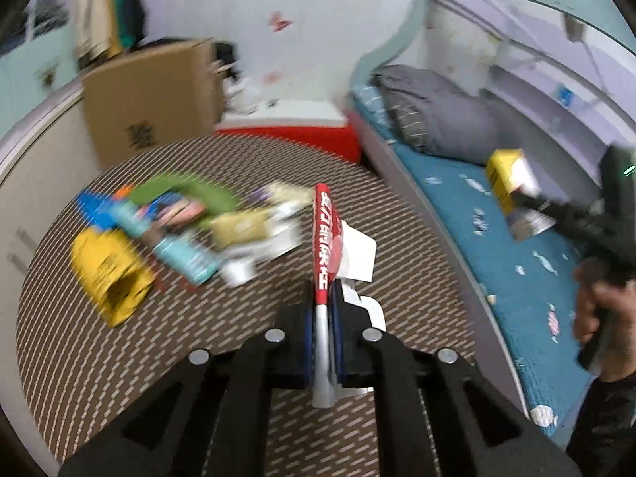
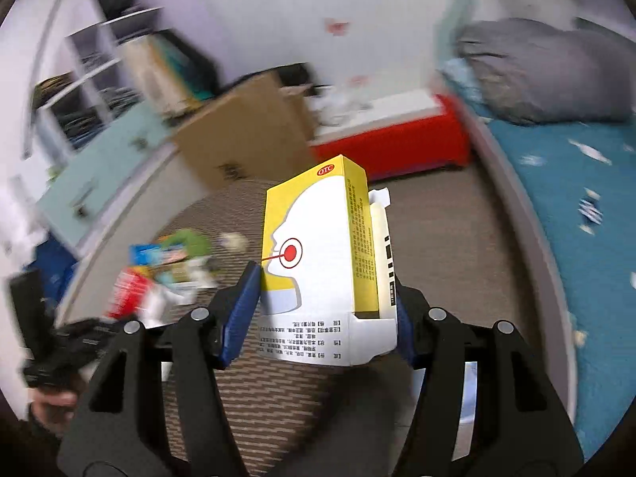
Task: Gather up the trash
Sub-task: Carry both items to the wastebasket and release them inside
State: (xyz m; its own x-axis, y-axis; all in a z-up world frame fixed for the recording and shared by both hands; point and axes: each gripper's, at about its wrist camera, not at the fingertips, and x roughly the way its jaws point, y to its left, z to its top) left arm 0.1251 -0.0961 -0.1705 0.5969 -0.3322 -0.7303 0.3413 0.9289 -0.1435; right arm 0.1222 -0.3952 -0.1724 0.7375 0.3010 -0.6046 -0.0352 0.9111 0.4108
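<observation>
My left gripper point(image 1: 322, 298) is shut on a flattened red and white packet point(image 1: 322, 238) and holds it edge-on above the patterned mat point(image 1: 238, 357). A blurred heap of trash point(image 1: 167, 222), with yellow, teal, green and white wrappers and boxes, lies on the mat to its left. My right gripper point(image 2: 326, 298) is shut on a yellow and white medicine box point(image 2: 318, 246), held upright above the floor. That box also shows in the left wrist view point(image 1: 508, 177), over the bed. The trash heap shows at lower left of the right wrist view point(image 2: 167, 266).
A brown cardboard box point(image 1: 151, 103) stands behind the mat. A red and white low box point(image 1: 294, 127) sits against the wall. A bed with a blue sheet point(image 1: 497, 246) and a grey pillow point(image 1: 437, 119) runs along the right. Shelves and a pale blue cabinet point(image 2: 91, 183) stand at left.
</observation>
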